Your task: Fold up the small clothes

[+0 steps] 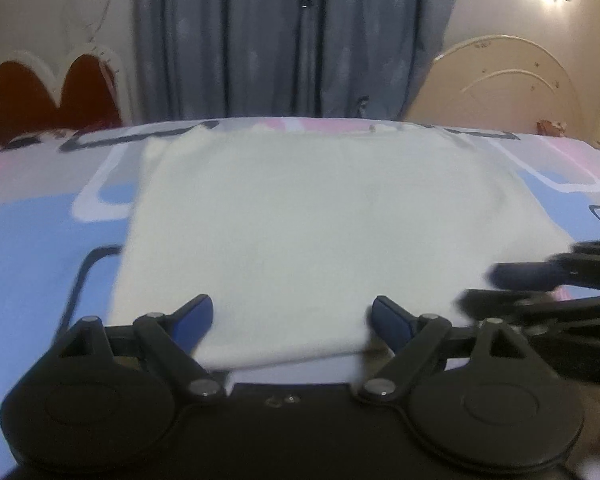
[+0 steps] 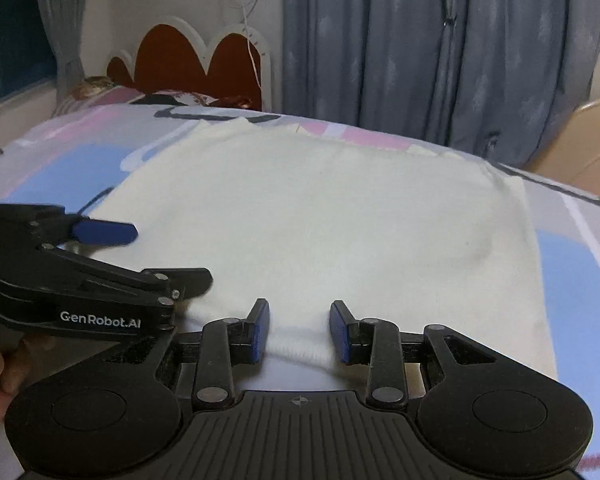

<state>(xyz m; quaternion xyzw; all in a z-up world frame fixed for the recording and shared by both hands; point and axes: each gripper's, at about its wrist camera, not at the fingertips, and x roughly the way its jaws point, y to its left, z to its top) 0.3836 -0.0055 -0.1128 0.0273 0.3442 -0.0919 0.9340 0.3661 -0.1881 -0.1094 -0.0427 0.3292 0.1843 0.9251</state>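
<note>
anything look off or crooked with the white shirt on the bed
Nothing stands out. The white garment lies flat on the patterned bedspread, with only a faint crease toward its right side. Both grippers, left and right, sit open at its near edge.

A bed (image 1: 32,232) covered by a sheet patterned in blue, pink, grey and white fills the middle and lower frame in both views. A white garment (image 1: 312,224) lies flat on it at frame centre, its far edge toward the upper frame.
</note>
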